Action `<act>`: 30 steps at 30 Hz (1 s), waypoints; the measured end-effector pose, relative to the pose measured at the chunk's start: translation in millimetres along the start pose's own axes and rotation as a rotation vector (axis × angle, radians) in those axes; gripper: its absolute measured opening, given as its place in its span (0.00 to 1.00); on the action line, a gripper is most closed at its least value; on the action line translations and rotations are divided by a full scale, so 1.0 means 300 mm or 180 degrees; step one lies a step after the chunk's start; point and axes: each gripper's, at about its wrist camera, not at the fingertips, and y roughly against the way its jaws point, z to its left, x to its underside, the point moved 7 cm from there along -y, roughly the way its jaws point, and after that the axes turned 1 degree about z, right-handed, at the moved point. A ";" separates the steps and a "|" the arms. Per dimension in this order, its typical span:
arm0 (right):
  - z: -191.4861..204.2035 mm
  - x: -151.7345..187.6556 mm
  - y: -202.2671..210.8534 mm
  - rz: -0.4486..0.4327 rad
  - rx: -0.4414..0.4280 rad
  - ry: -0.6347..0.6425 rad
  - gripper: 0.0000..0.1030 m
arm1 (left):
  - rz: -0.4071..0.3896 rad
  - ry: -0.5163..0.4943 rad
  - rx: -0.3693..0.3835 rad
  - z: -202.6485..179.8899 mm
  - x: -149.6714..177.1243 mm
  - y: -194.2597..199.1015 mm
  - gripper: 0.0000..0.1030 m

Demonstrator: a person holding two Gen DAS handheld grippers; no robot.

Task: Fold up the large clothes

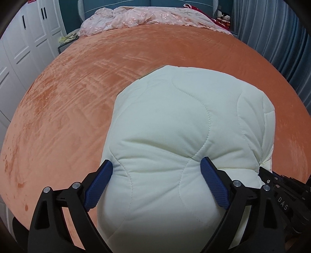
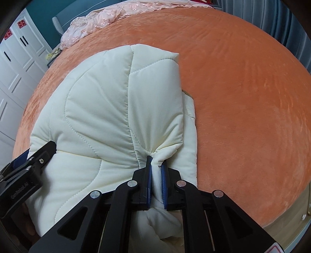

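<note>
So the right gripper is pinched down tight on a gathered bit of the cream quilted garment, fabric bunched right between its blue pads, while the left gripper is spread wide with the puffy bulk sitting between its jaws; the pads touch the sides, but I wouldn't call that a squeeze. The garment is a thick padded thing with wavy stitch lines, already folded into a fat bundle, lying on the orange bed cover near the bed's near edge. It stretches straight away from both grippers toward the headboard, where a pink lacy blanket is heaped. The right gripper sits at the bundle's right edge, the left further in, so I'd guess the right one leads whatever comes next.
</note>
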 end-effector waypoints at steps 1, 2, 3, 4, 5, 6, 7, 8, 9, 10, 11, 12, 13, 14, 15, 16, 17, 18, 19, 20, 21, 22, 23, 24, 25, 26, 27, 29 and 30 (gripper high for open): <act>-0.002 0.000 -0.006 -0.0006 -0.0021 -0.0016 0.09 | -0.0010 0.0000 -0.0013 0.000 0.001 -0.007 0.88; -0.005 0.002 -0.010 -0.0010 -0.0039 -0.0029 0.10 | -0.0019 0.0000 -0.0025 0.000 0.001 -0.014 0.89; -0.007 0.002 -0.014 -0.0017 -0.0062 -0.0041 0.10 | -0.0029 0.0000 -0.0039 0.000 0.002 -0.022 0.90; -0.011 -0.001 -0.019 -0.0019 -0.0080 -0.0049 0.10 | -0.0035 0.0003 -0.0051 0.000 0.002 -0.030 0.90; -0.017 0.001 -0.019 -0.0020 -0.0093 -0.0055 0.10 | -0.0040 0.0005 -0.0060 0.001 0.004 -0.036 0.91; -0.019 0.001 -0.021 -0.0024 -0.0100 -0.0055 0.11 | -0.0042 0.0004 -0.0071 0.002 0.004 -0.042 0.91; -0.019 -0.001 -0.025 -0.0026 -0.0104 -0.0051 0.11 | -0.0046 0.0002 -0.0078 0.001 0.005 -0.047 0.91; -0.019 -0.002 -0.027 -0.0029 -0.0104 -0.0040 0.11 | -0.0051 -0.0001 -0.0086 -0.001 0.007 -0.049 0.92; -0.019 -0.003 -0.028 -0.0037 -0.0102 -0.0022 0.11 | -0.0058 -0.0004 -0.0094 -0.002 0.008 -0.052 0.92; -0.018 -0.003 -0.029 -0.0042 -0.0099 -0.0010 0.11 | -0.0066 -0.0004 -0.0100 -0.002 0.009 -0.056 0.92; -0.018 -0.003 -0.031 -0.0046 -0.0100 -0.0003 0.11 | -0.0073 -0.0005 -0.0107 -0.002 0.010 -0.058 0.92; -0.018 -0.005 -0.034 -0.0049 -0.0100 0.0002 0.11 | -0.0080 -0.0007 -0.0113 -0.003 0.012 -0.061 0.93; -0.016 0.005 -0.031 -0.0053 -0.0099 0.0000 0.11 | -0.0088 -0.0008 -0.0121 -0.002 0.013 -0.063 0.93; -0.014 0.006 -0.032 -0.0054 -0.0098 0.0002 0.11 | -0.0095 -0.0009 -0.0128 -0.003 0.014 -0.066 0.93; -0.014 0.005 -0.033 -0.0056 -0.0095 0.0007 0.11 | -0.0101 -0.0011 -0.0136 -0.002 0.015 -0.068 0.93; -0.011 0.004 -0.034 -0.0057 -0.0089 0.0009 0.11 | -0.0109 -0.0012 -0.0144 -0.001 0.016 -0.070 0.93; -0.009 0.006 -0.033 -0.0060 -0.0083 0.0011 0.11 | -0.0120 -0.0016 -0.0154 -0.002 0.016 -0.071 0.94; -0.007 0.006 -0.032 -0.0063 -0.0078 0.0014 0.11 | -0.0131 -0.0017 -0.0161 -0.002 0.017 -0.072 0.94; -0.006 0.008 -0.032 -0.0068 -0.0075 0.0015 0.11 | -0.0140 -0.0016 -0.0165 -0.002 0.018 -0.073 0.94; -0.005 0.009 -0.032 -0.0072 -0.0072 0.0012 0.11 | -0.0147 -0.0015 -0.0167 -0.001 0.018 -0.074 0.94; -0.005 0.009 -0.031 -0.0077 -0.0069 0.0010 0.11 | -0.0152 -0.0015 -0.0167 0.000 0.018 -0.074 0.94; -0.005 0.009 -0.032 -0.0078 -0.0066 0.0010 0.11 | -0.0158 -0.0012 -0.0162 0.000 0.019 -0.073 0.94; -0.004 0.008 -0.031 -0.0082 -0.0061 0.0009 0.11 | -0.0157 -0.0009 -0.0156 0.000 0.019 -0.073 0.94; -0.003 0.007 -0.030 -0.0082 -0.0064 0.0006 0.11 | -0.0150 -0.0011 -0.0156 0.000 0.018 -0.073 0.94; -0.003 0.006 -0.028 -0.0079 -0.0087 -0.0006 0.12 | -0.0148 0.0003 -0.0132 0.001 0.018 -0.072 0.94; -0.007 0.002 -0.021 -0.0075 -0.0140 -0.0035 0.12 | -0.0132 0.0017 -0.0090 0.005 0.016 -0.065 0.94; -0.016 -0.004 -0.003 -0.0074 -0.0215 -0.0094 0.12 | -0.0091 0.0039 -0.0027 0.013 0.012 -0.055 0.94; -0.050 -0.017 0.056 -0.0109 -0.0329 -0.0306 0.22 | 0.0031 0.0132 0.0135 0.044 0.008 -0.019 0.94; -0.072 -0.020 0.089 -0.0171 -0.0368 -0.0432 0.31 | 0.0094 0.0221 0.0231 0.067 0.013 0.002 0.93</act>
